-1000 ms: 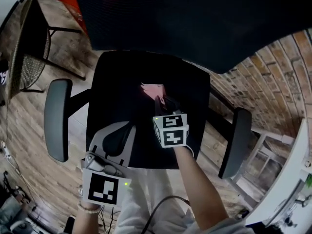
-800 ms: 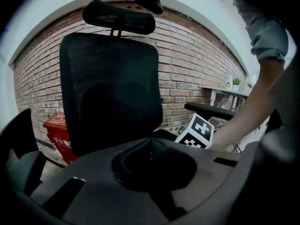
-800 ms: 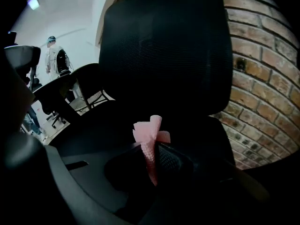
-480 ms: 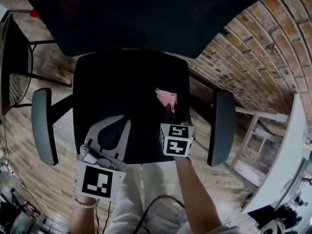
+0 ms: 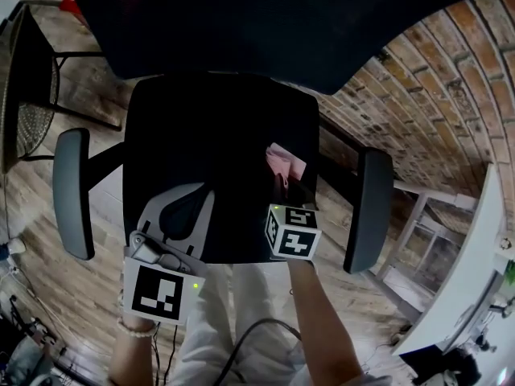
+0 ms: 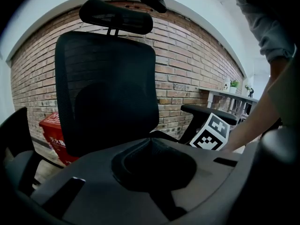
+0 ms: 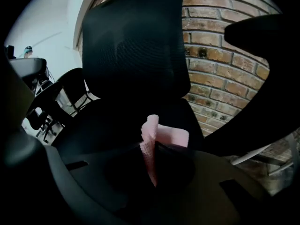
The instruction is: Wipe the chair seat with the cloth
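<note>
Tightly, the right tool [image 5: 282, 185] pinches a folded, waffle-textured pink cloth [image 7: 161, 136] over the black seat [image 5: 205, 135].

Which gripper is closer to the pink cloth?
Right. The right gripper pinches the pink cloth on the seat; the left gripper sits apart, at the seat's front left edge.

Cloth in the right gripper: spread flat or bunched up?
Bunched: pink cloth is folded and pinched by the right gripper, a flap sticking out over the chair seat.
</note>
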Demonstrator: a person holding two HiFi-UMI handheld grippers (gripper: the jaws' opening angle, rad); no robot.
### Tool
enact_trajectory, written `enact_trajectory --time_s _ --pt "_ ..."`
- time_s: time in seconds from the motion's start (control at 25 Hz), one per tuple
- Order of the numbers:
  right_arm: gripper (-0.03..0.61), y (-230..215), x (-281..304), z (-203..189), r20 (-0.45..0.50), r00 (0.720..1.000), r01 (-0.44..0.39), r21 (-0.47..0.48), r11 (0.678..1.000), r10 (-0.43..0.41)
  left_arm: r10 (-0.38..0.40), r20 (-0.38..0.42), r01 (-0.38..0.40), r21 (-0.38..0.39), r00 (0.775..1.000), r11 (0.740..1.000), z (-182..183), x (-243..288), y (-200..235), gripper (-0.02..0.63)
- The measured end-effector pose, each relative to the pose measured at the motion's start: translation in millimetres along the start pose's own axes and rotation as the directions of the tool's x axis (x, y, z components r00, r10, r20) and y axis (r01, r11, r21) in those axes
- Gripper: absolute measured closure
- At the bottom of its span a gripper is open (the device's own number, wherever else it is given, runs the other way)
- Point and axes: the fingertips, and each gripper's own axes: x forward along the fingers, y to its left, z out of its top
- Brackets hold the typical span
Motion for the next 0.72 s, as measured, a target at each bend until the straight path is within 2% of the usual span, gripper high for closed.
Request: enact_trajectory --time_s 0.2,0.4,0.56,0.72 --pt "0.524 41 9 0 -0.034 0.995 -0.096 -0.04 0.995 0.095 0.049 -0.02 -0.05 -0.031 0.999 0.998 -9 -18 15 0.595" --pt "0.525 97 13 -1 -0.061 0.978 -0.205 -0.103 0.973 0.199 0.099 -0.034 -0.101 -0.06 0.994 0.993 -21 -39 33 0.595" --pt "0.525 148 13 -3 -0.081 0.957 -0.288 -0.143 0.947 0.279 0.139 -0.033 -0.142 -0.079 0.99 0.987 -30 -58 51 0.595" --pt "0.524 202 13 -8 -0.105 0.926 -0.378 -0.203 0.903 0.364 0.189 -0.037 -0.191 -0.102 0.981 0.976 -44 -80 68 0.595"
